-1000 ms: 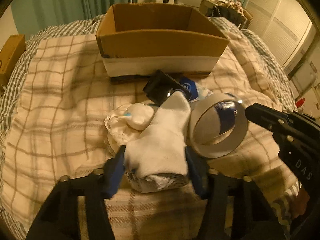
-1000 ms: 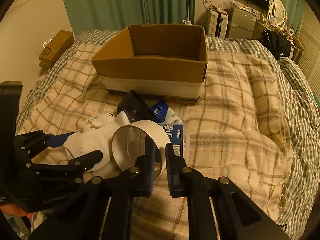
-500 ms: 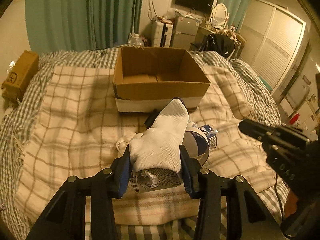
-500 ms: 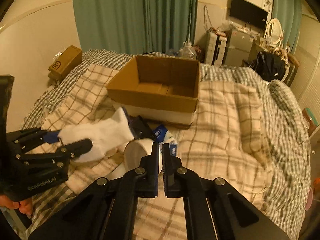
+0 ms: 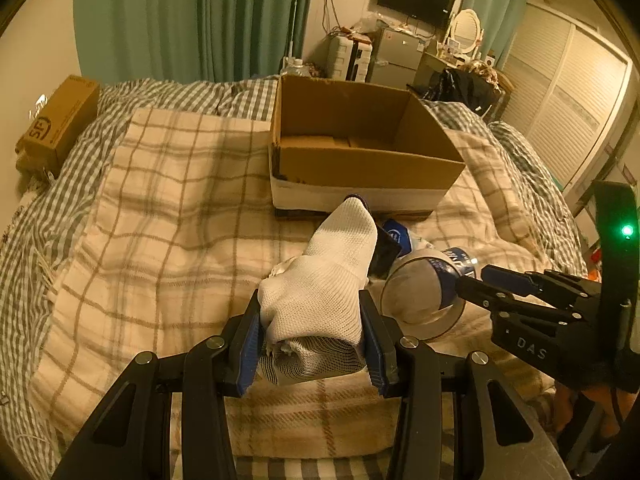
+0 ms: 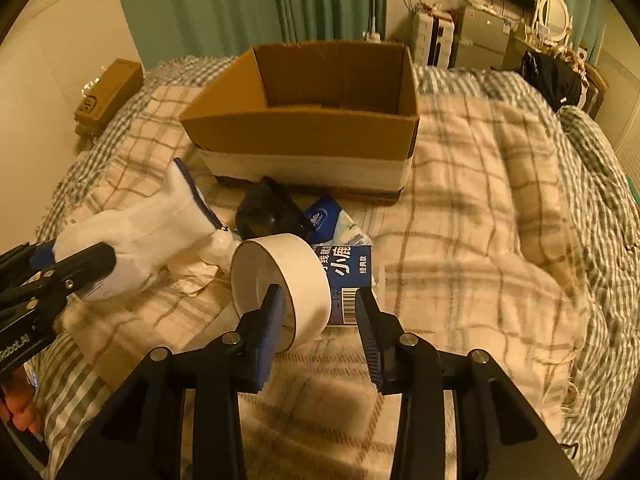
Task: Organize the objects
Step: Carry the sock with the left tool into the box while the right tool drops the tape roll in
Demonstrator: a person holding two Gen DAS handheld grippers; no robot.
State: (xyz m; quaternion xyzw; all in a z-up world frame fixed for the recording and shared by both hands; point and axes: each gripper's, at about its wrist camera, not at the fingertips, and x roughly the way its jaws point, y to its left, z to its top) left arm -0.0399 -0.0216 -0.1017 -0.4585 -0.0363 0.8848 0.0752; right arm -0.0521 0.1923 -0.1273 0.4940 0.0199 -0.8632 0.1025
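In the left wrist view, a white sock (image 5: 320,300) is gripped between the blue pads of the left tongs (image 5: 312,344), its toe pointing away toward the box and raised clear of the blanket. Just to the right, the right tongs (image 5: 472,280) are seen reaching in at a roll of tape (image 5: 420,300). In the right wrist view, the right tongs (image 6: 320,320) have just been opening: their jaws stand parted, one pad inside the ring of the roll of tape (image 6: 280,284) and the other outside it, clear of the roll's wall. The roll is propped on its edge on a plaid blanket (image 6: 480,240) spread over the bed. Just behind the roll, a blue carton with white lettering (image 6: 348,276) and a blue-and-white tissue pack (image 6: 332,224) are lying, beside a dark, box-like object (image 6: 268,212) whose nature cannot be told. Farther back, an open cardboard box (image 6: 304,136) with a white band along its base is set on the blanket. Beyond the bed, green curtains (image 6: 240,4) are hung, and a smaller brown carton (image 6: 108,96) is placed at the left by the wall.
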